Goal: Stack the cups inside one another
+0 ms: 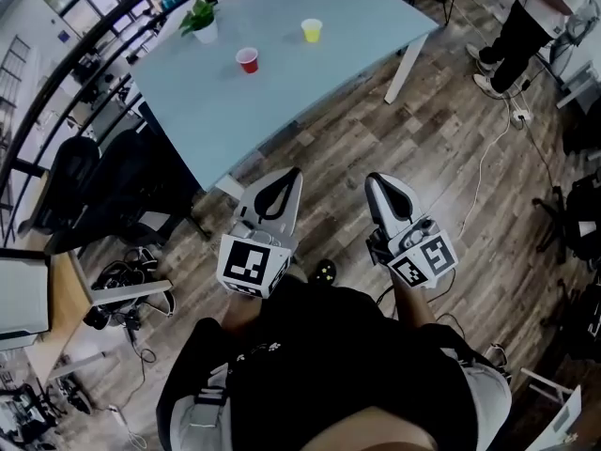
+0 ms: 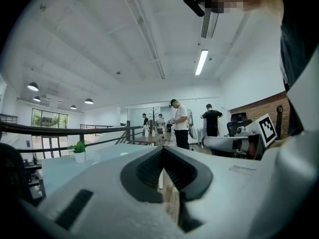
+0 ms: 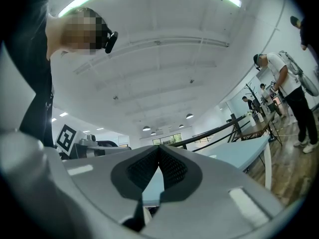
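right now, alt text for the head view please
The left gripper and right gripper, both shut and empty, point toward a pale blue table across a wood floor. A red cup and a yellow cup stand apart on it, near a potted plant.

Head view looks steeply down; both gripper views face the table.

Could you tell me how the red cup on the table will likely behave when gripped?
The red cup looks like a small disposable one, so it is probably light and easily squashed. It stands upright on the smooth table, so a sideways nudge may slide or tip it.
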Demonstrator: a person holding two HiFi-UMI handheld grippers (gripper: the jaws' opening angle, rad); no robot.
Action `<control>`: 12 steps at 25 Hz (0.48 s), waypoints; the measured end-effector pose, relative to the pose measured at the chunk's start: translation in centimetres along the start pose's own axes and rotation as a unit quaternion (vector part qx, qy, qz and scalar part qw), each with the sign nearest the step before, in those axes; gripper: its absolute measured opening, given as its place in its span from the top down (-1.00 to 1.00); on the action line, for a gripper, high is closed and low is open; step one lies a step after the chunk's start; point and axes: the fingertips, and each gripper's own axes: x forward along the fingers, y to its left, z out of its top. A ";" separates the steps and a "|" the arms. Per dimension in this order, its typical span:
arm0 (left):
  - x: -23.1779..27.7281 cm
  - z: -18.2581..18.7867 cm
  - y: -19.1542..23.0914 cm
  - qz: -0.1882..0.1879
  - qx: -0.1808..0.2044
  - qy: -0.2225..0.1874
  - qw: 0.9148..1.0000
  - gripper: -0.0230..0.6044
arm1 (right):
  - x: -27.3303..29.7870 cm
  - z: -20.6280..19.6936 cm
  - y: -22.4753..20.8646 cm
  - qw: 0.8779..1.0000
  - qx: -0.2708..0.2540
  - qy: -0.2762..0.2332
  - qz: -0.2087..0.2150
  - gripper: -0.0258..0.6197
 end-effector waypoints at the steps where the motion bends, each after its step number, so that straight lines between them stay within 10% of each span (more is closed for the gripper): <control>1: -0.1 -0.1 -0.2 0.002 0.000 0.002 1.000 0.96 | -0.2 -0.1 -0.1 1.000 0.001 0.001 0.000 0.90; 12: 0.7 -0.6 -1.1 -0.003 0.005 0.004 1.000 0.96 | -1.8 -0.6 -1.2 1.000 -0.001 0.001 -0.014 0.90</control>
